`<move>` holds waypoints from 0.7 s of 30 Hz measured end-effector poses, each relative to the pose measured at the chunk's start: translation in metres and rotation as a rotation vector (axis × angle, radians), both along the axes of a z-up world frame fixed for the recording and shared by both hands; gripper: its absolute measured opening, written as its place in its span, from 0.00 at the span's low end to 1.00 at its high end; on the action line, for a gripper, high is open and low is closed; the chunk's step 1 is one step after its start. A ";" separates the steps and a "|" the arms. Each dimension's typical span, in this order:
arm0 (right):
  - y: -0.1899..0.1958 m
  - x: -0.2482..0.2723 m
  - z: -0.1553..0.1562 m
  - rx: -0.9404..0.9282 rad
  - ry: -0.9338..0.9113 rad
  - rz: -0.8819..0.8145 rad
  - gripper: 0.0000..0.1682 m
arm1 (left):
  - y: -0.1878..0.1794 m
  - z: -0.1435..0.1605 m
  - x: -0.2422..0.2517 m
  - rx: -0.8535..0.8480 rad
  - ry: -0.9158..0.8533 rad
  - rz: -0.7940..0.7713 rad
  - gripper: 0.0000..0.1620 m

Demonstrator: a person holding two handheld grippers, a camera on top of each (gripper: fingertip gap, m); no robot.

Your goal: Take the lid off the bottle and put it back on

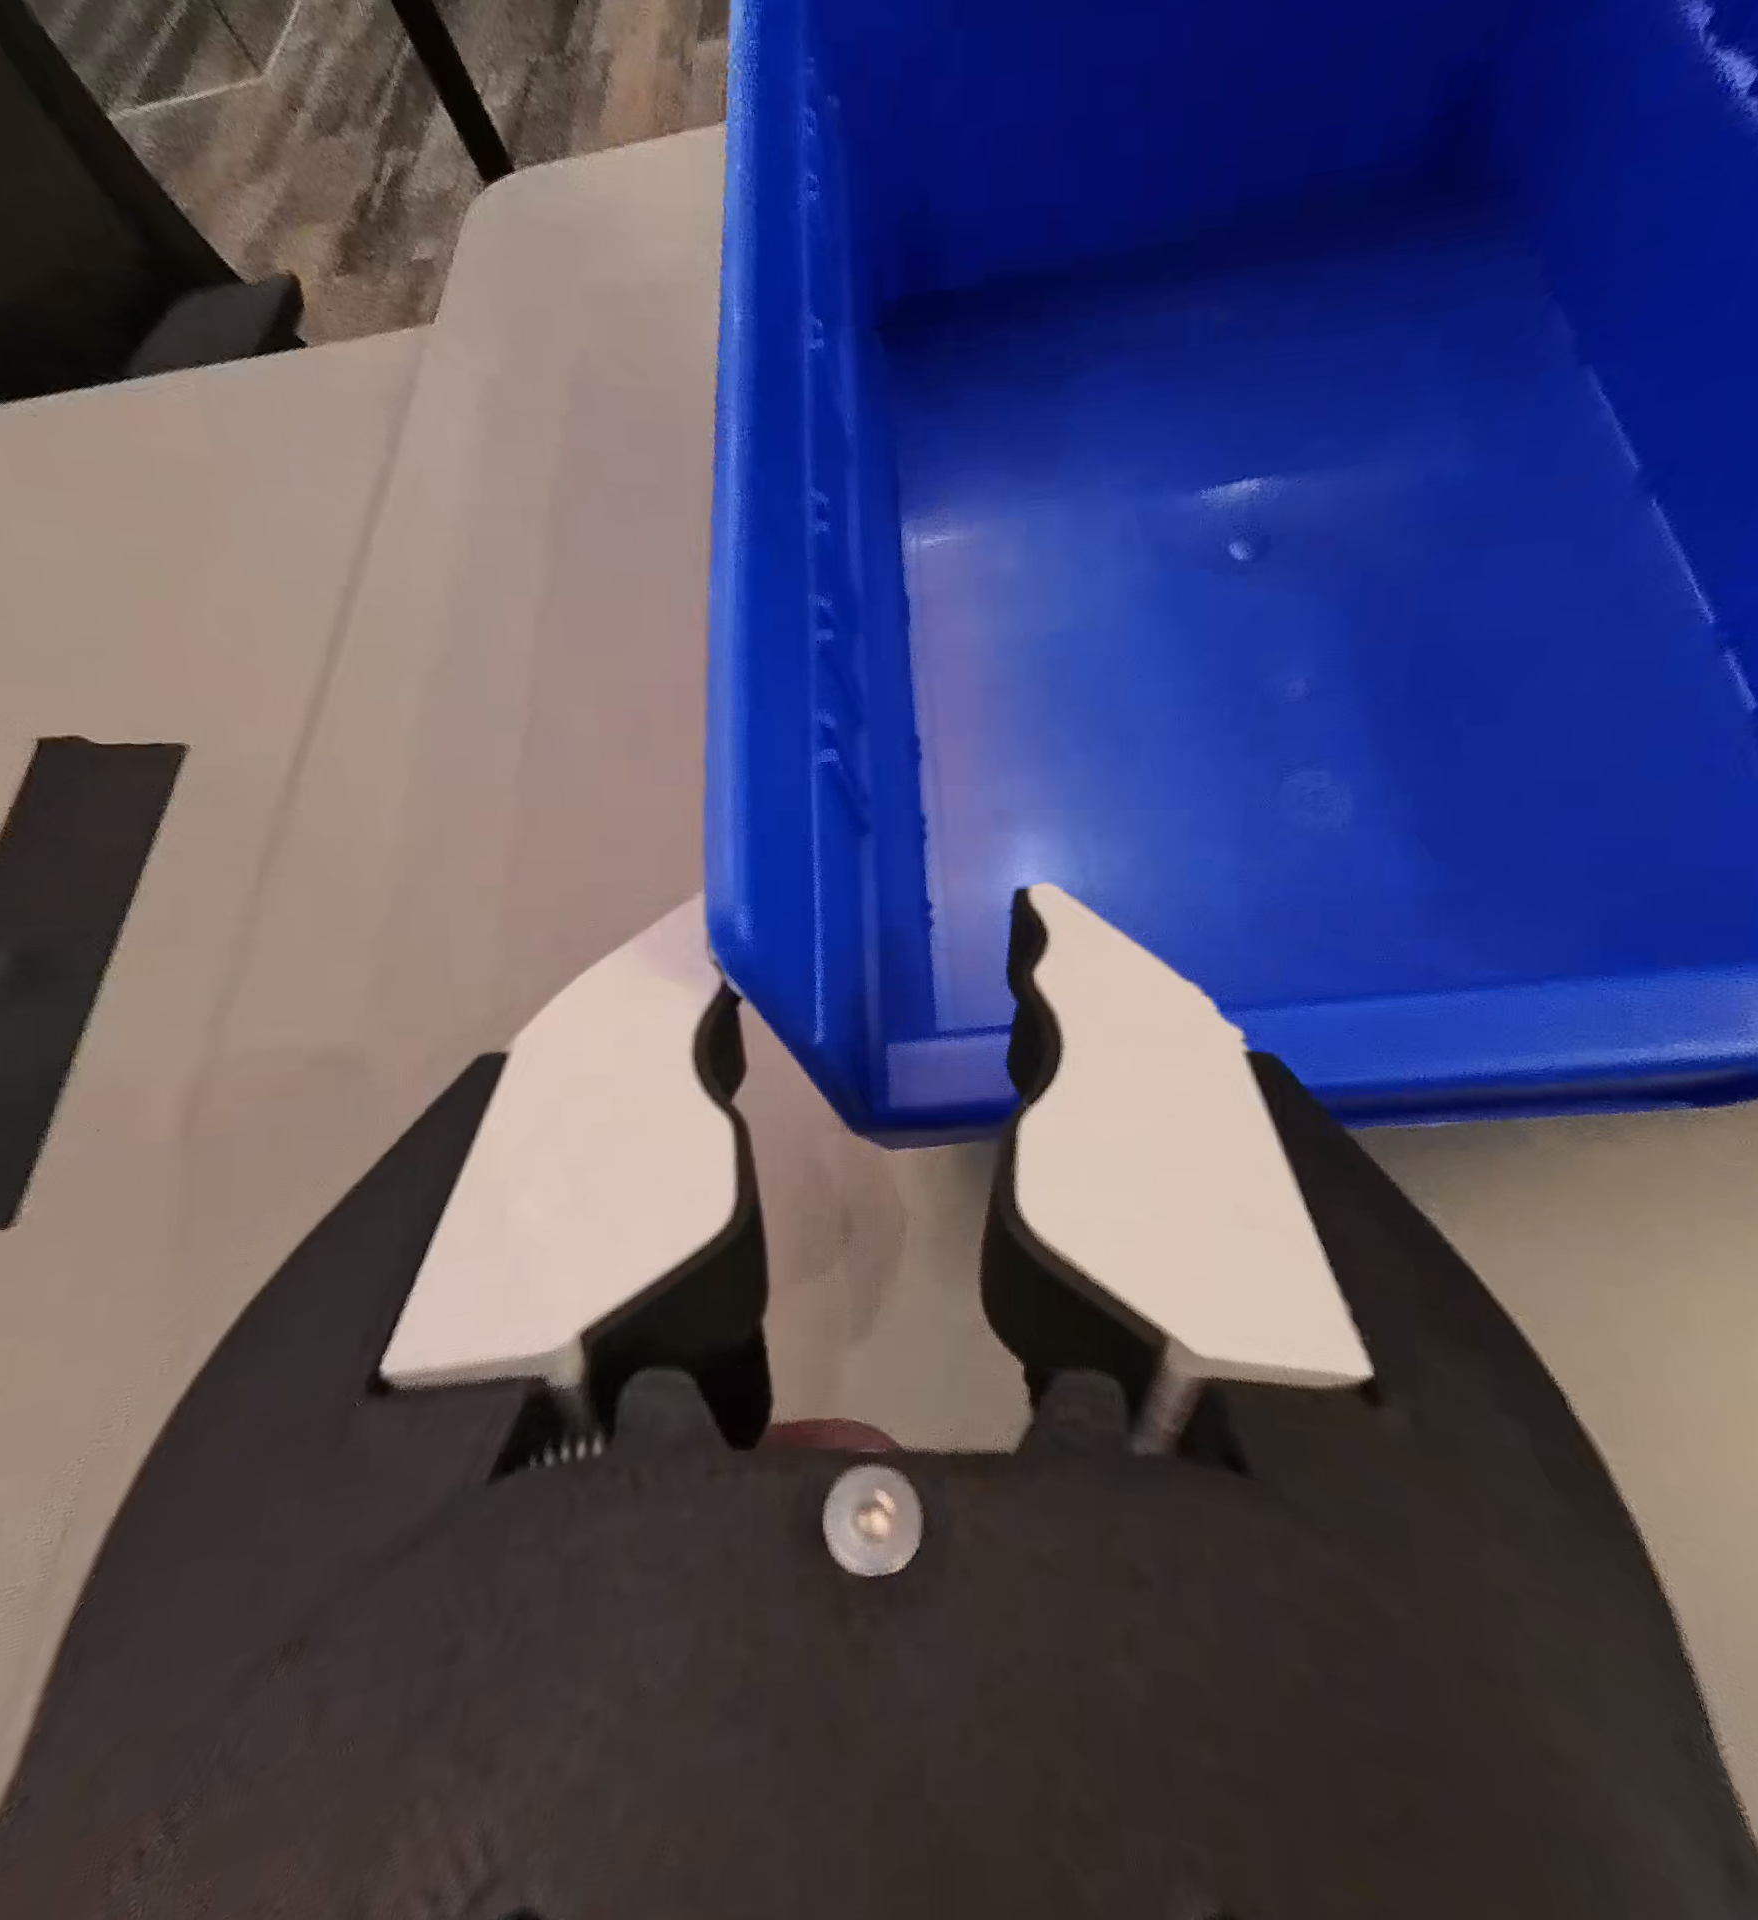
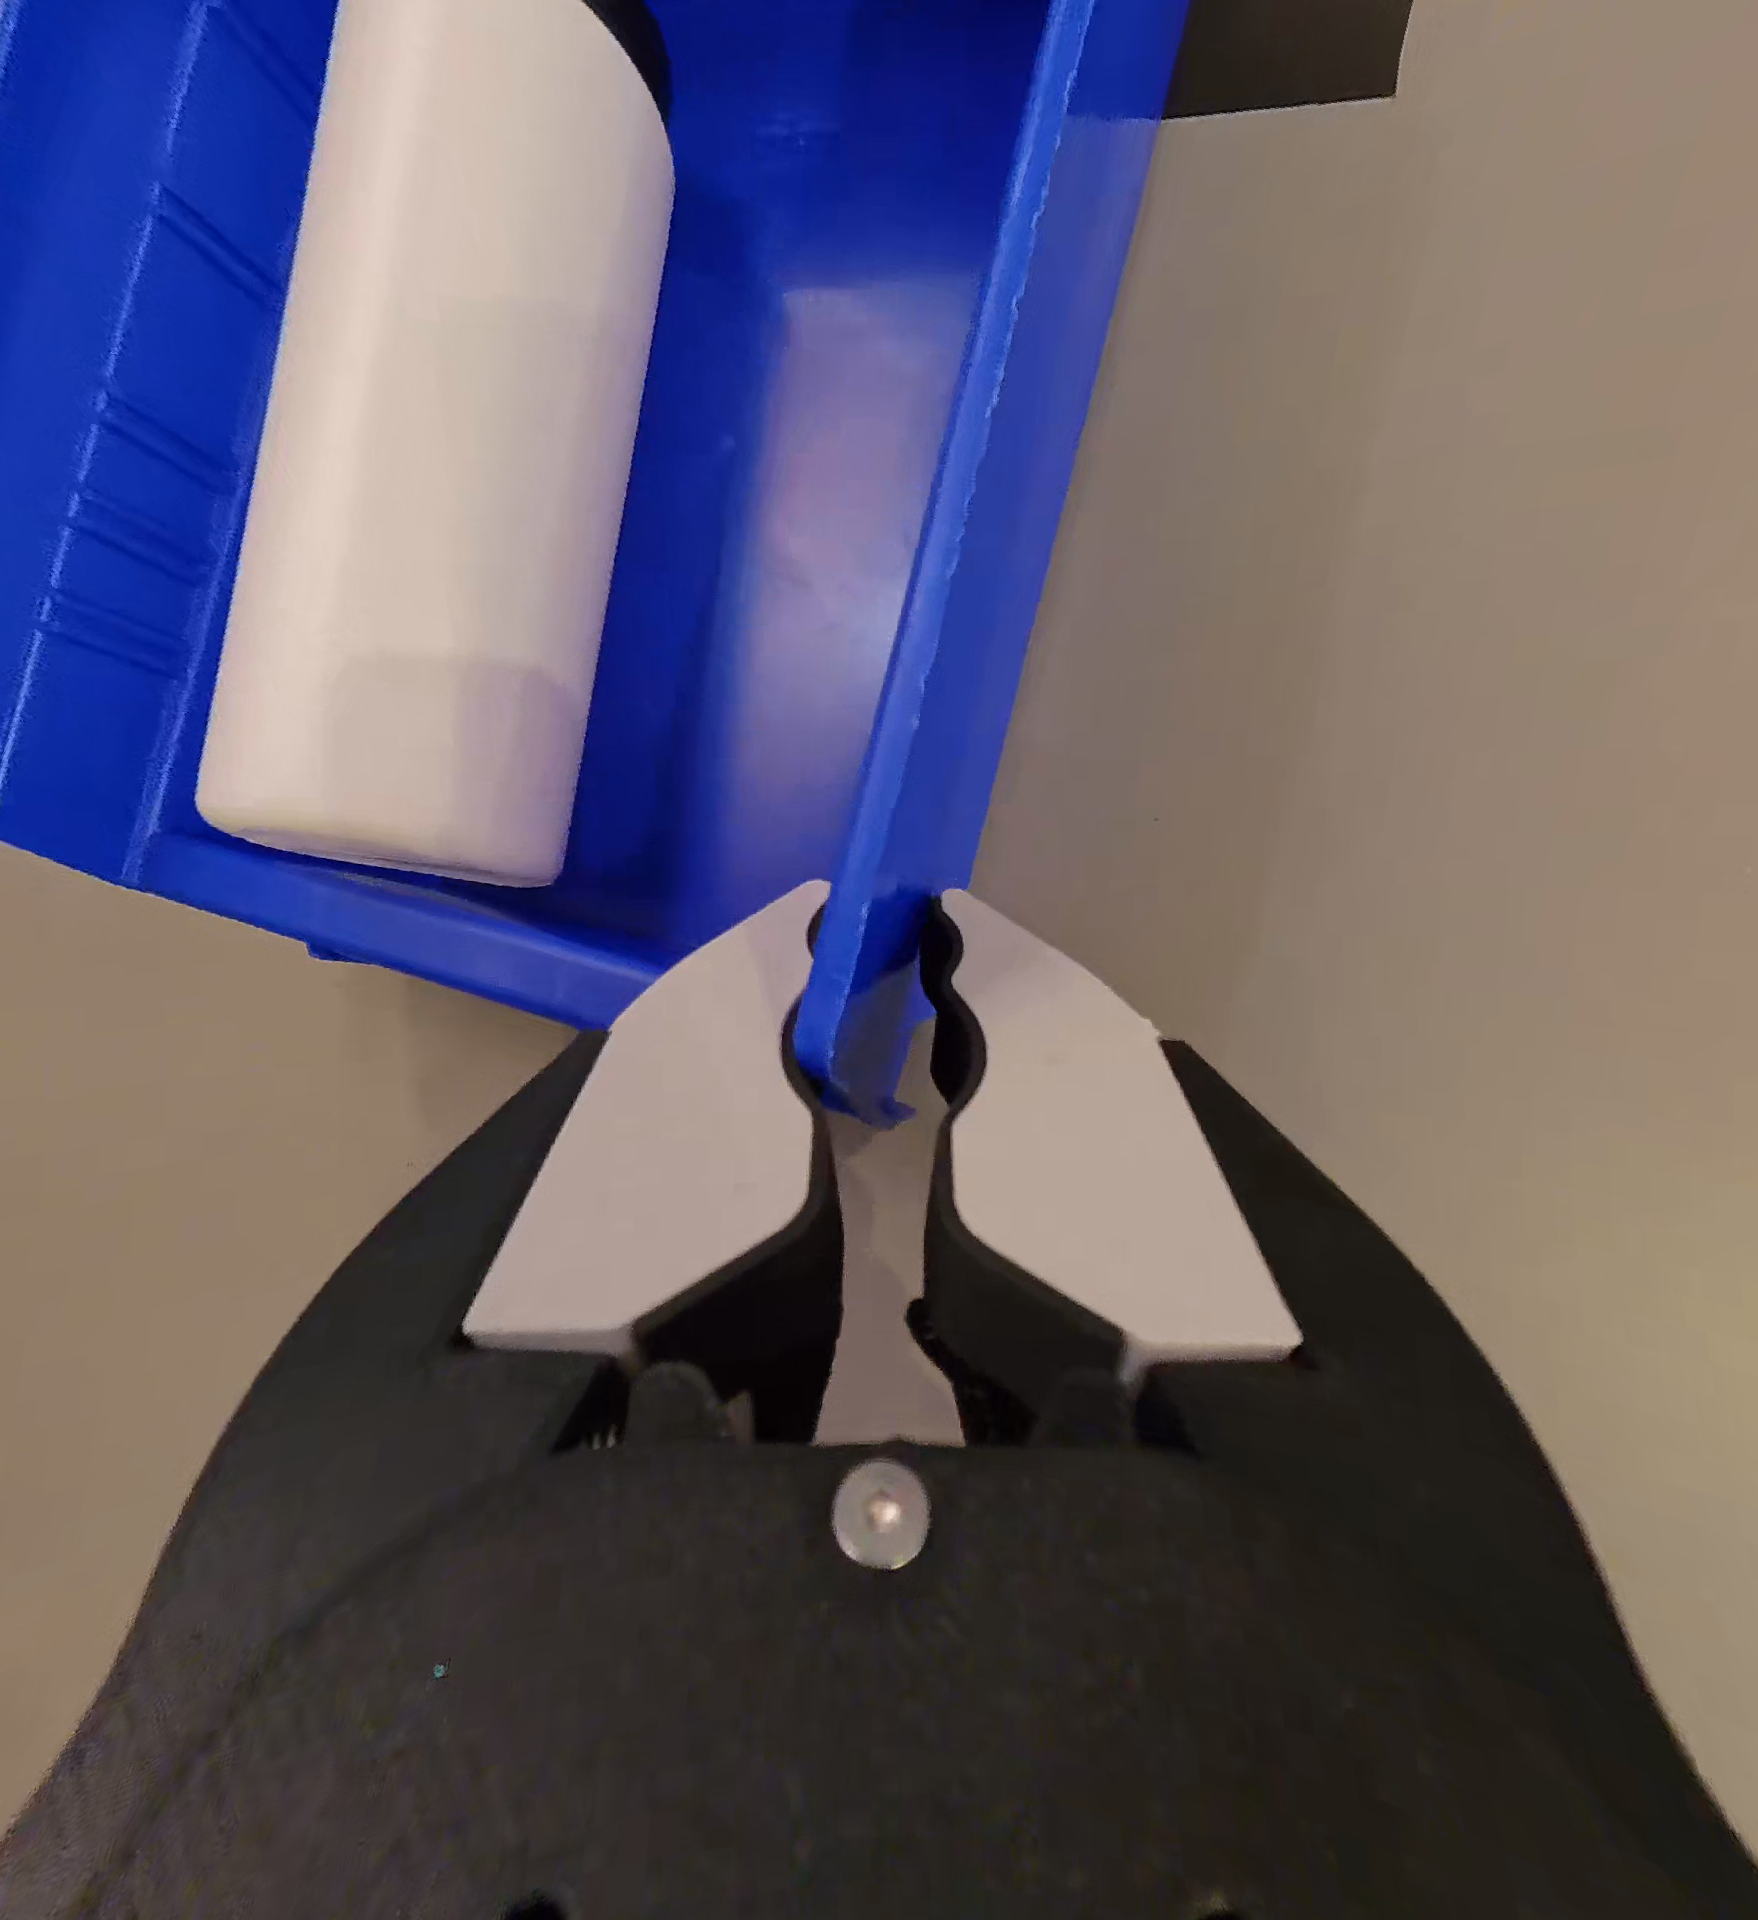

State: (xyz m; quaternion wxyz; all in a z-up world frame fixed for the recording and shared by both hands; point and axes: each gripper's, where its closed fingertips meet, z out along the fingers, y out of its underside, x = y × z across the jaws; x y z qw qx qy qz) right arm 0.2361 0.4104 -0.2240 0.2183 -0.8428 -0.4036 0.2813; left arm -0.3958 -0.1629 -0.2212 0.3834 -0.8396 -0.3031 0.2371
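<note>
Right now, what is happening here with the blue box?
A person works with two handheld claws over a pale table. The right claw is shut on the side wall of a blue box, gripping it near a corner. A white bottle lies on its side inside that box; its lid end is out of view. The left claw is open and holds nothing, with one finger on each side of a blue box's corner.

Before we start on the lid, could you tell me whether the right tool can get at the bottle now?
Probably not yet: the right tool is shut on the bin wall, beside the bottle.
</note>
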 end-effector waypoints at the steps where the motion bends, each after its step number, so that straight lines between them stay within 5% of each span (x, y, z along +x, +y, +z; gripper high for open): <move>1: 0.000 0.000 0.000 0.004 -0.005 0.003 0.08 | 0.002 -0.001 0.000 0.023 -0.014 -0.008 0.25; 4: 0.000 0.000 0.000 0.001 -0.001 0.006 0.08 | -0.001 -0.001 -0.003 0.045 -0.030 -0.010 0.08; 7: -0.002 -0.001 0.000 -0.003 0.017 0.006 0.08 | 0.004 -0.003 0.005 0.034 -0.041 -0.116 0.04; 21: -0.028 0.002 -0.001 0.000 0.001 0.073 0.10 | -0.027 -0.005 0.033 -0.054 -0.099 -0.373 0.04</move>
